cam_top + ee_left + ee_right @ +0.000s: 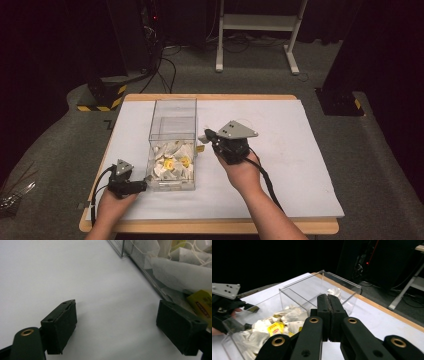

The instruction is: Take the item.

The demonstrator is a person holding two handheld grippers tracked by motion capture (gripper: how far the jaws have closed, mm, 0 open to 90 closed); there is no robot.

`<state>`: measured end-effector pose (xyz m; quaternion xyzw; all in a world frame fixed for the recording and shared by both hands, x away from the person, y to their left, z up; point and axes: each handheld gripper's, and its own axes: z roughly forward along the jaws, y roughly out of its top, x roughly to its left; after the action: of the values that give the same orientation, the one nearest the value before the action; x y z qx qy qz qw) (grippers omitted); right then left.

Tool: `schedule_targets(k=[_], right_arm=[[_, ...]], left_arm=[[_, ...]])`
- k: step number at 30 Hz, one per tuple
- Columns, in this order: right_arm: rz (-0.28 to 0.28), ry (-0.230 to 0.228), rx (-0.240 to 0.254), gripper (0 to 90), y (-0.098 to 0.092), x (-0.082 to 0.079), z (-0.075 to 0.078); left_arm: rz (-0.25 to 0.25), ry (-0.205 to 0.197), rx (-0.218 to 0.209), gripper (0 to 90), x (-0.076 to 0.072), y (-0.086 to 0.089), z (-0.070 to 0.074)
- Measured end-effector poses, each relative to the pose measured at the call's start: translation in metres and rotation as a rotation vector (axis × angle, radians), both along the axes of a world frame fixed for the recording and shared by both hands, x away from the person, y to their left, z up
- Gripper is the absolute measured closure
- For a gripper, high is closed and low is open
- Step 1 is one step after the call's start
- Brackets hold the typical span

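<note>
A clear plastic box [172, 112] stands left of the table's middle, its near half heaped with white tea bags and yellow tags [172, 165]. My right gripper [206, 135] hovers at the box's right wall, shut on a white tea bag [334, 292] that sticks out past its tips; a yellow tag [200, 148] dangles below it. In the right gripper view the jaws [328, 296] press together above the box [299, 293]. My left gripper [142, 186] lies low at the box's near left corner, open, with bare white table between its fingers [62, 327]. Beside the right-hand jaw runs the box wall [150, 277].
A white sheet [280, 150] covers the wooden table, with bare room to the right of the box. On the floor behind are a white desk frame [257, 35], cables and a black stand with yellow-black stripes [102, 95].
</note>
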<state>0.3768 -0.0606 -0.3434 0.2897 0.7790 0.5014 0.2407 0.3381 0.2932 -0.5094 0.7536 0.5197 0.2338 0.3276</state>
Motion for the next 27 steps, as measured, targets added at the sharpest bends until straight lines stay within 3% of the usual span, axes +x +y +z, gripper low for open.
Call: schedule_targets(k=[27], right_arm=[[-0.171,-0.008,-0.028,89.3,-0.043,0.034,-0.007]], left_arm=[[0.000,0.000,0.000,16.8,0.000,0.000,0.000]])
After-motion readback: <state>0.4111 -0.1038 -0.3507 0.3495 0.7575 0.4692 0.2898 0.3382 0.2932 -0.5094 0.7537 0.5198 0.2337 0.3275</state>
